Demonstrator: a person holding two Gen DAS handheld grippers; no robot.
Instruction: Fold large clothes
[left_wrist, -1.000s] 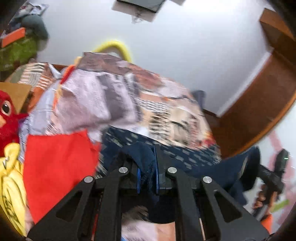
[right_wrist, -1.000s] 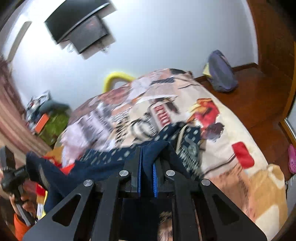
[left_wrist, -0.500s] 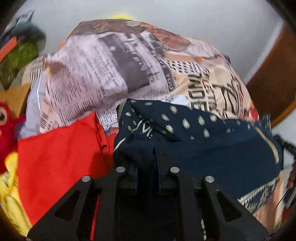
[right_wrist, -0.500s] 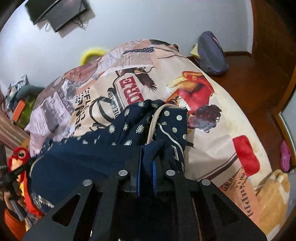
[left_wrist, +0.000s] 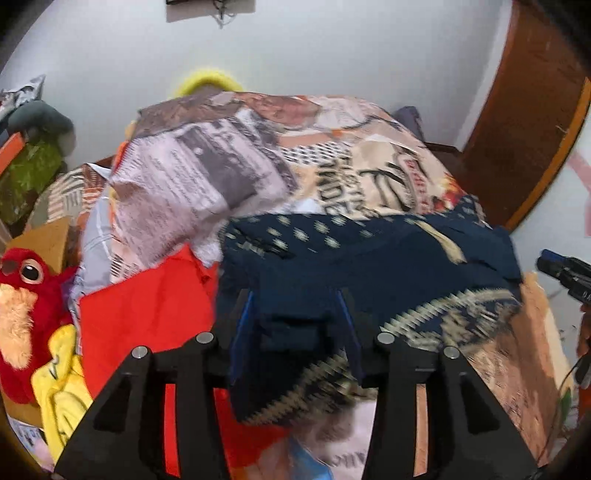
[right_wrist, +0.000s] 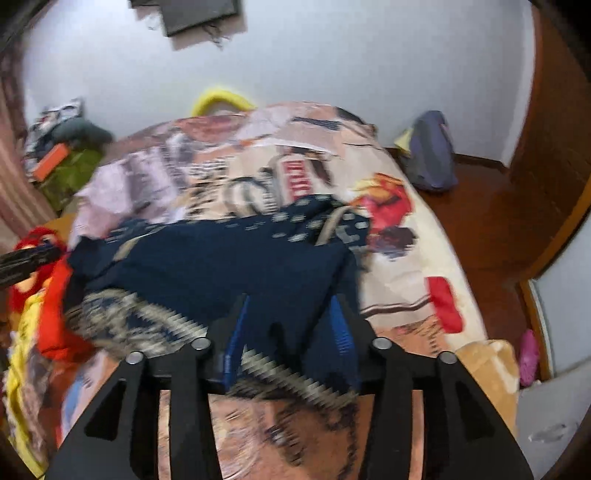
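Backpack (right_wrist: 430, 151) shows only beside right tool (right_wrist: 288, 325).

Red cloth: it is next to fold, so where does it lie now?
In the left wrist view the red cloth lies left of the navy patterned garment, beside the red plush toy on the bed.

Setting: a bedroom in a home. A bed (right_wrist: 424, 258) covered by a newspaper-and-comic print sheet is seen against a plain white wall (right_wrist: 332, 55). A dark wall-mounted screen (right_wrist: 199, 14) with dangling cables is noted above. A red plush toy (left_wrist: 22, 295) and loose clothes, red (left_wrist: 147, 306) and yellow (left_wrist: 62, 387), are piled at the bedside. A wooden floor (right_wrist: 491, 206), a wooden door (left_wrist: 524, 122), a slumped grey bag (right_wrist: 432, 155) and pink slippers (right_wrist: 528, 354) are recorded.
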